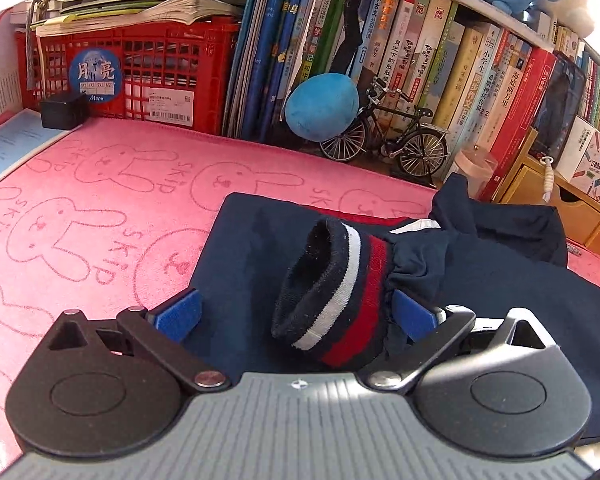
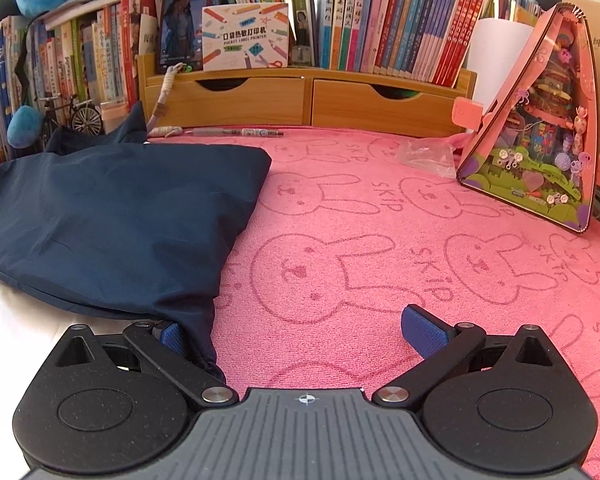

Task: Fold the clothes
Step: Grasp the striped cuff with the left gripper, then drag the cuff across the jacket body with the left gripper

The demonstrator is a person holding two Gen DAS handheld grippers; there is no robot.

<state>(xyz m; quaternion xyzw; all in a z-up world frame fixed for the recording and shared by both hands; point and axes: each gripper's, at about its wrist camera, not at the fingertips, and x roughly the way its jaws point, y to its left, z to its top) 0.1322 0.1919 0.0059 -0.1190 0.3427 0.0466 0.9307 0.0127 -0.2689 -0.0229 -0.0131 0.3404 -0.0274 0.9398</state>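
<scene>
Where pink towel [image 2: 380,240] covers desk | navy jacket [image 2: 112,216] | bookshelf [image 2: 380,12] behind

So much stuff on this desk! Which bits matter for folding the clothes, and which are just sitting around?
Part of the job:
- navy jacket
- its striped cuff, lying between the open fingers of the left hand-held gripper
- right hand-held gripper, open at the jacket's edge
- pink bunny towel underneath

Just lying about:
- model bicycle
- red crate
- books
- pen
- pink toy set
</scene>
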